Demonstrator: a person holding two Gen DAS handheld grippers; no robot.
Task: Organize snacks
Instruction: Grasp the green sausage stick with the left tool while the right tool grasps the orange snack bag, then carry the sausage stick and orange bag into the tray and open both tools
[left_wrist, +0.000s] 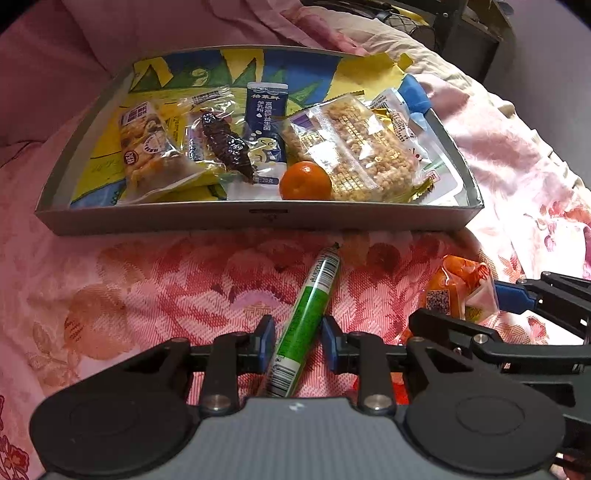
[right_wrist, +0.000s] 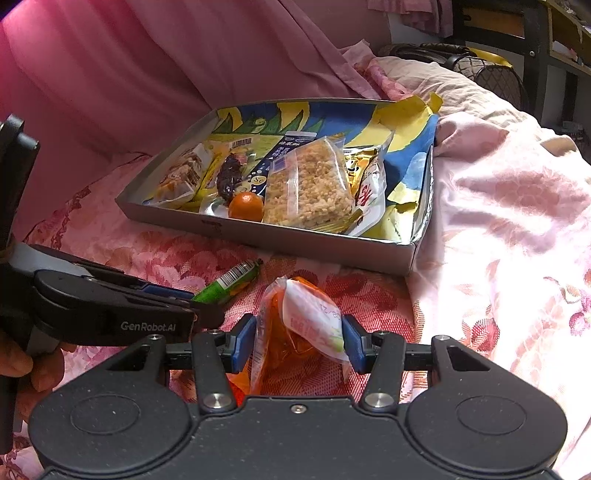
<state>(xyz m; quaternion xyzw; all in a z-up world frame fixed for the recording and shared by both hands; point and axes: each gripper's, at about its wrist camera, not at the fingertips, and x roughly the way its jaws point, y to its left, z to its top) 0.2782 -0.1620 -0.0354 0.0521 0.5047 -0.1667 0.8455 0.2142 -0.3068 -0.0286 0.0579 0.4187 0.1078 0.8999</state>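
Two snacks (left_wrist: 306, 325) (right_wrist: 299, 328) before tray rim (left_wrist: 258, 218), bedspread (left_wrist: 147, 280) free

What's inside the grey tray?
Grey tray: tangerine, puffed-rice bar, blue sachet, dark dried fruit pack, nut bar. Packets beneath are mostly covered.

Green stick's (left_wrist: 306, 317) near end hidden

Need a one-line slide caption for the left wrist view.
Left gripper straddles a green tube on the floral bedspread, before a snack-filled tray.
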